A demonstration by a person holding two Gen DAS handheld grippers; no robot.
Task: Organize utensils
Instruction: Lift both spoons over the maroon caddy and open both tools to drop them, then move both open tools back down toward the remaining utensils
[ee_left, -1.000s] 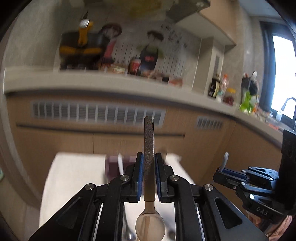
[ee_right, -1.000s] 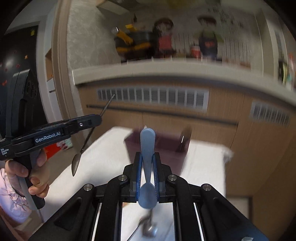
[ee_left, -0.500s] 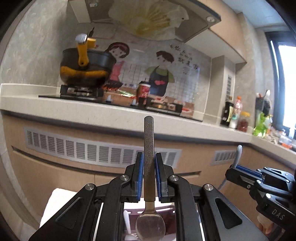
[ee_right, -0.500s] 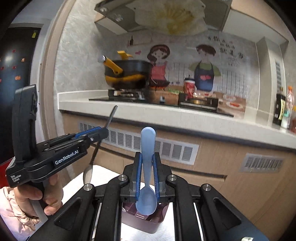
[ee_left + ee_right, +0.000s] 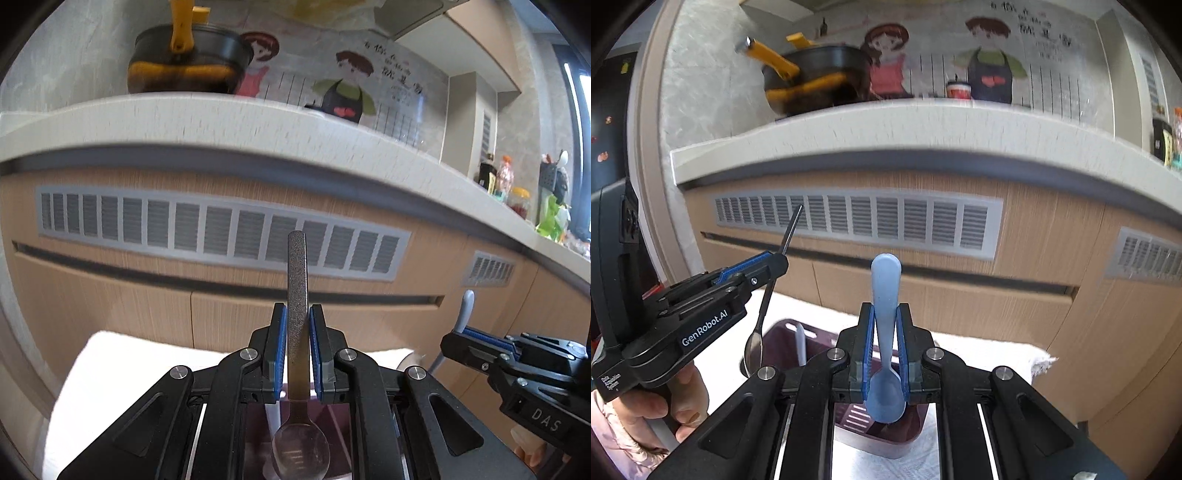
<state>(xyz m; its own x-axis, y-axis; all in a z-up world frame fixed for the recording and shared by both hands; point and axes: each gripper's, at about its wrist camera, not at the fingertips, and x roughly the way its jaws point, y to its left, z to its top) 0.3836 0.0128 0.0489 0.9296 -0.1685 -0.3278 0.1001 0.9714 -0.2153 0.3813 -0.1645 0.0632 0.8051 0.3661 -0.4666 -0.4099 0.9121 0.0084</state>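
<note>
Both grippers have dropped lower against the kitchen cabinets than half a second ago, so the maroon utensil caddy [image 5: 820, 354] on the white towel-covered surface [image 5: 990, 350] now sits just beneath them. Left gripper [image 5: 296, 349] is clamped narrow on a metal spoon [image 5: 297, 295], handle up, bowl hanging toward the camera. Right gripper [image 5: 885, 345] pinches a light-blue plastic spoon [image 5: 885, 295] the same way, bowl over the caddy's near compartment. A pale utensil [image 5: 800, 343] already stands in the far-left compartment. Steel looks stiff, smooth and likely to slip or swing; the plastic spoon looks light and slightly flexible. Each is best held mid-handle, as here, and released low inside a compartment.
</note>
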